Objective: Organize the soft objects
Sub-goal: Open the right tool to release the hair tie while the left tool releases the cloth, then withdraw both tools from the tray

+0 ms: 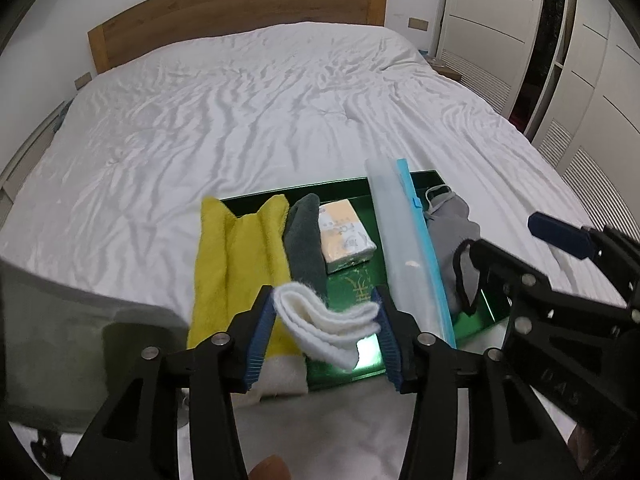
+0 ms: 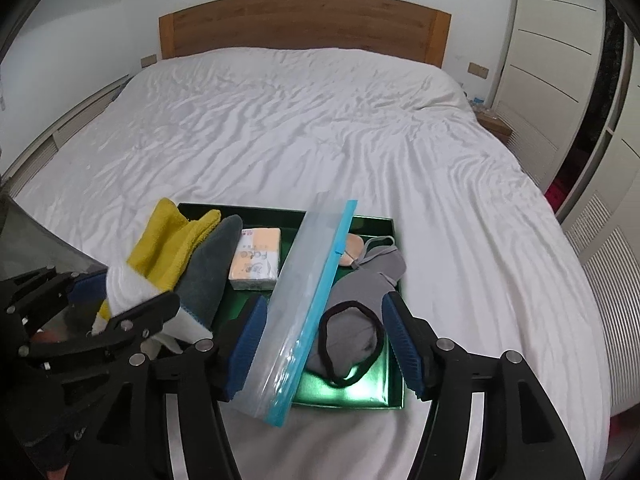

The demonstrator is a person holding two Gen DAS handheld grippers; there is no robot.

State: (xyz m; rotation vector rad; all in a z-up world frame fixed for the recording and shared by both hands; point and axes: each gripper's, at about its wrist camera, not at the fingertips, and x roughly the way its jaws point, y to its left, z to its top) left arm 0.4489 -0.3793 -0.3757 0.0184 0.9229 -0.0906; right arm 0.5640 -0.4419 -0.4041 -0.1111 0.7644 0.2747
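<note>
On the white bed, left tongs pinch a white cloth; right tongs gape around the zip bag.

Wide bed under rumpled white sheet, wooden headboard behind, shallow green tray resting near its foot

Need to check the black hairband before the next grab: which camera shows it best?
Right wrist view: the black hairband shows as a whole loop on the grey cloth. In the left wrist view the right gripper partly hides the loop.
</note>
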